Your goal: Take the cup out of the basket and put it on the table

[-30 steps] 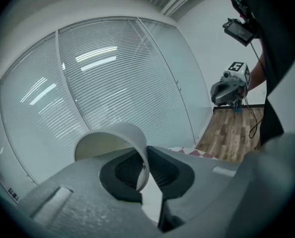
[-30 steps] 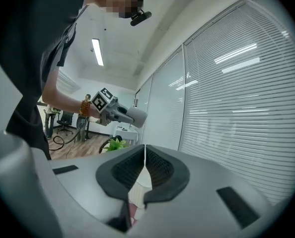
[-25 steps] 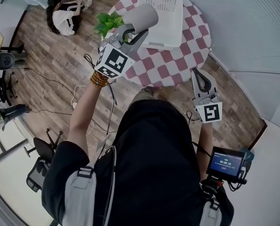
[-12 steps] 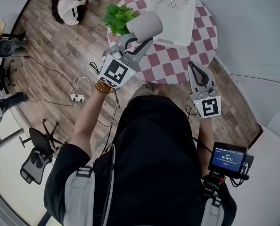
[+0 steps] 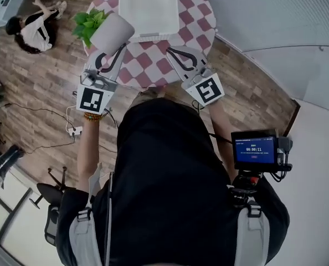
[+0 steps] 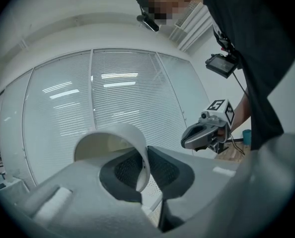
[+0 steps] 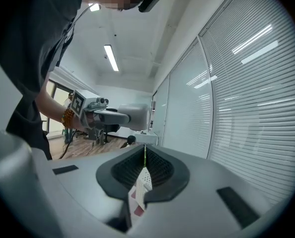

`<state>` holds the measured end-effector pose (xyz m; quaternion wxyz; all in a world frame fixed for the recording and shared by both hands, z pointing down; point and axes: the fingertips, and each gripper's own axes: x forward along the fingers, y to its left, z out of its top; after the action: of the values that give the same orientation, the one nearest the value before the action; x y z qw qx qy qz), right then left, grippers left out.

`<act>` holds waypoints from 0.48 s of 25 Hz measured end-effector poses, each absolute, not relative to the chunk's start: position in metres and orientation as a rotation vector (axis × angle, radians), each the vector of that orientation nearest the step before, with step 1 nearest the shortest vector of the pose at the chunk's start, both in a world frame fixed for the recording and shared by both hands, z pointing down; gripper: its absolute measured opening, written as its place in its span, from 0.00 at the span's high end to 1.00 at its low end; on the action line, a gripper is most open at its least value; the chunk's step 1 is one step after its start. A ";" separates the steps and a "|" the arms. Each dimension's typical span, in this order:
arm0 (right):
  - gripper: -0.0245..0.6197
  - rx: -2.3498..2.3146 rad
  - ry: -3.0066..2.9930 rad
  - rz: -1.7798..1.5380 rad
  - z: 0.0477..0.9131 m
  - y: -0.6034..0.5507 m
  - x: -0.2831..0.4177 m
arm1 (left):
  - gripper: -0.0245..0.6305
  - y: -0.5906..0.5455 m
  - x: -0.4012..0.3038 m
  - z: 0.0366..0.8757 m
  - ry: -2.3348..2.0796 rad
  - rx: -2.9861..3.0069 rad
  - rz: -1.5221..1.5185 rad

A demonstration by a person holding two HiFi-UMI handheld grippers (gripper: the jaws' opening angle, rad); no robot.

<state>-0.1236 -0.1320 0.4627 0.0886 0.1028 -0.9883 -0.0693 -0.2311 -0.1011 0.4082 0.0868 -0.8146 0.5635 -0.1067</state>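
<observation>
A person stands at a round bench [image 5: 147, 64] covered in a red-and-white checked cloth, with a pair of tongs in each hand.

The left tongs [image 5: 113, 50] are closed on the cup [image 5: 112, 31]. They pinch one side of its wall at the rim, one tip inside the mouth and one outside. The left gripper view shows this plainly, with the thin white wall clamped between the two dark pads [image 6: 129, 168]. The cup is out of the basket [image 5: 150, 7] and in the air over the left edge of the bench, close beside a leafy green plant [image 5: 88, 22].

The cup is not upright. It lies tipped on its side, its long axis running roughly level and slanting away from the tongs toward the basket, so its base points away from the left tongs rather than down at the cloth.

The white basket sits at the far side of the bench, to the right of the cup. Bare checked cloth lies nearer the person, below and to the right of the cup, between the two pairs of tongs.

The right tongs [image 5: 174, 53] hover over the near right part of the bench. Their tips are drawn together with only a slit between them, and they hold nothing.

The left hand alone carries the cup, so setting it down looks to depend on turning the base downward and moving a little right, onto open cloth.
</observation>
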 end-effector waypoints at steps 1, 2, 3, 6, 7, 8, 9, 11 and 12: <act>0.94 0.308 -2.967 -0.191 0.462 -0.132 -0.125 | 0.91 -0.101 -0.227 0.411 1.651 -2.424 -0.338; 0.94 0.314 -2.993 -0.173 0.462 -0.133 -0.126 | 0.91 -0.102 -0.223 0.415 1.625 -2.424 -0.358; 0.94 0.321 -3.015 -0.155 0.462 -0.135 -0.125 | 0.91 -0.103 -0.219 0.419 1.604 -2.428 -0.372; 0.95 0.339 -3.042 -0.137 0.465 -0.139 -0.123 | 0.91 -0.109 -0.210 0.430 1.565 -2.459 -0.370; 0.95 0.345 -3.039 -0.143 0.467 -0.140 -0.122 | 0.91 -0.111 -0.207 0.434 1.553 -2.473 -0.363; 0.95 0.352 -3.033 -0.143 0.470 -0.142 -0.121 | 0.91 -0.114 -0.203 0.438 1.545 -2.488 -0.356; 0.95 0.360 -3.026 -0.134 0.472 -0.144 -0.121 | 0.91 -0.117 -0.200 0.441 1.541 -2.503 -0.346; 0.95 0.377 -3.006 -0.110 0.479 -0.149 -0.119 | 0.91 -0.121 -0.194 0.447 1.534 -2.527 -0.329; 0.95 0.383 -2.994 -0.102 0.483 -0.151 -0.119 | 0.91 -0.123 -0.191 0.450 1.527 -2.535 -0.322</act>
<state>-0.1192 -0.1514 0.4832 0.0606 0.1266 -0.9895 -0.0336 -0.1914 -0.1231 0.4496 0.0820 -0.8487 0.5112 -0.1079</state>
